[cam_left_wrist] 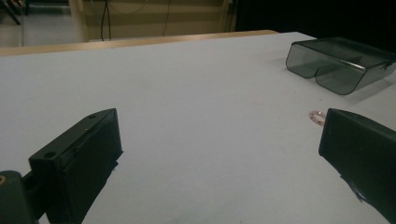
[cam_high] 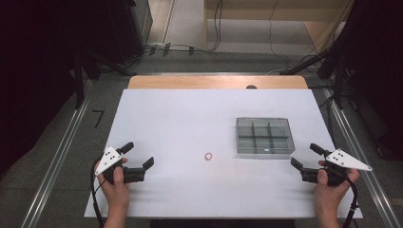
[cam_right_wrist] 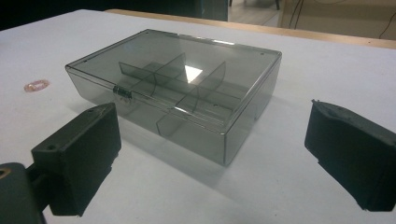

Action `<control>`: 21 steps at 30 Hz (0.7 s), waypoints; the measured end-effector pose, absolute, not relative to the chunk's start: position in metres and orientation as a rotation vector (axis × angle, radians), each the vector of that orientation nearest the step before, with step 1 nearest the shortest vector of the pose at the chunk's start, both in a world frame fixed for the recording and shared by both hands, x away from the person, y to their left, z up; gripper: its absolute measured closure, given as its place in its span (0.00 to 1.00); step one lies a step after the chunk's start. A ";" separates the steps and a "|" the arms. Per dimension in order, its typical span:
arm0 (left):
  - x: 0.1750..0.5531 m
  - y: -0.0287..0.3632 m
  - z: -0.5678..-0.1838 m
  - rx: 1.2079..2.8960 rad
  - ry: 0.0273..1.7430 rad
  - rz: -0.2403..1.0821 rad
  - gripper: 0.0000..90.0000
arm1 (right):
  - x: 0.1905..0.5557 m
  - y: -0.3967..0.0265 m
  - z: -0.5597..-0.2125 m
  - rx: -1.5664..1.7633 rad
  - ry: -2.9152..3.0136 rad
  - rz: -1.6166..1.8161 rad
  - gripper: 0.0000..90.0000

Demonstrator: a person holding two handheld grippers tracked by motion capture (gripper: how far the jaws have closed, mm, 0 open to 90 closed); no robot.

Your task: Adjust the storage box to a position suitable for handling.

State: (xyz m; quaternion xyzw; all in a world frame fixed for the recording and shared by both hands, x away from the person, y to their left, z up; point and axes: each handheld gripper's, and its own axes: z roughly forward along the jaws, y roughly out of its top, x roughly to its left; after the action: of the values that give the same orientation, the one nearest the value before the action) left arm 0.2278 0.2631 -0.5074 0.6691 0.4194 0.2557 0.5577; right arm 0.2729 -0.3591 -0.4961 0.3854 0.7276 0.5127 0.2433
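Ring (cam_high: 208,156), small and pink, lies on our white bench (cam_high: 180,118) beside a closed smoky box (cam_high: 264,136); our left hand-held gripper (cam_high: 140,155) and right hand-held gripper (cam_high: 304,155) gape, grasping nothing.

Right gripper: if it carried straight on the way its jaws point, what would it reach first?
Most likely the smoky lidded box. In the right gripper view it lies directly ahead of the right gripper, whose jaws stand open with bare table between; depth is hard to judge.

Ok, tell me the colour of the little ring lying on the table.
The ring is pale pink; the right gripper view shows it best.
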 end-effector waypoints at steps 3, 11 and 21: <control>0.228 0.263 -0.507 1.578 0.990 0.600 0.00 | 0.273 -0.359 -0.496 1.055 1.988 1.396 0.02; 0.229 0.264 -0.508 1.577 0.992 0.598 0.00 | 0.272 -0.358 -0.496 1.059 1.980 1.378 0.02; 0.228 0.263 -0.508 1.585 0.984 0.597 0.00 | 0.274 -0.351 -0.495 1.077 1.998 1.269 0.02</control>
State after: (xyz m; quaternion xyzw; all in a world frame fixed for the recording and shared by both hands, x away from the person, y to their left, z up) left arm 0.2280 0.2628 -0.5078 0.6716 0.4170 0.2530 0.5576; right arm 0.2738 -0.3511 -0.4949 0.3989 0.7404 0.4703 0.2673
